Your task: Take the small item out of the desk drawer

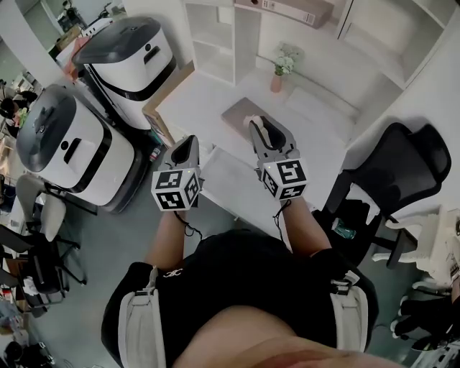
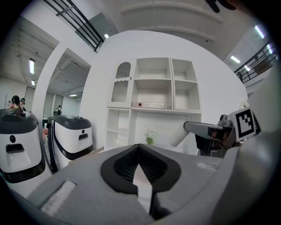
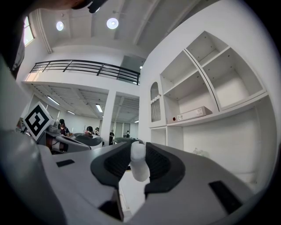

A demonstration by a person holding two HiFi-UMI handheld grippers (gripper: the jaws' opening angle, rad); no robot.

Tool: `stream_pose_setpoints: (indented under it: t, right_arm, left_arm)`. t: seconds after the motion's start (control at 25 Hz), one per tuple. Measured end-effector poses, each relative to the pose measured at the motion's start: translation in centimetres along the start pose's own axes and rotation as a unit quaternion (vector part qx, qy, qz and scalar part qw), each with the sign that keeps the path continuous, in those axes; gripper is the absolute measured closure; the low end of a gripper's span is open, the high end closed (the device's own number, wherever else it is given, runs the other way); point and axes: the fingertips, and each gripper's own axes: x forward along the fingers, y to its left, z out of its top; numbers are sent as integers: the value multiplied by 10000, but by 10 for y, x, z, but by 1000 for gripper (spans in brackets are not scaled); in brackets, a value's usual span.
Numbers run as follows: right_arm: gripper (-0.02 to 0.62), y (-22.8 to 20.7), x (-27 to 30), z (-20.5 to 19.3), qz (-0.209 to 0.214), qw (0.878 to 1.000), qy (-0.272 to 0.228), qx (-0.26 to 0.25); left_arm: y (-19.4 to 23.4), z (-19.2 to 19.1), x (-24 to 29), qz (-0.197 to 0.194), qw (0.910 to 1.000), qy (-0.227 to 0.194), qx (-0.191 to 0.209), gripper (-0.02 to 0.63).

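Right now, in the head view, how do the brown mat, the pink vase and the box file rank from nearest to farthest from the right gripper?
1. brown mat: on the desk, beside the right gripper.
2. pink vase: farther back on the desk.
3. box file: high up, at the view's top edge.
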Motion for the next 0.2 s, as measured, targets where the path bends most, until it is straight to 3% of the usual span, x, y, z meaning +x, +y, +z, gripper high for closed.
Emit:
stream_pose_setpoints:
  t: [0.2]
  right_arm:
    - [494, -1, -6, -1, 41, 10000, 23, 48]
  left_arm:
    - [-8, -1, -2, -13, 10000, 28, 24, 592]
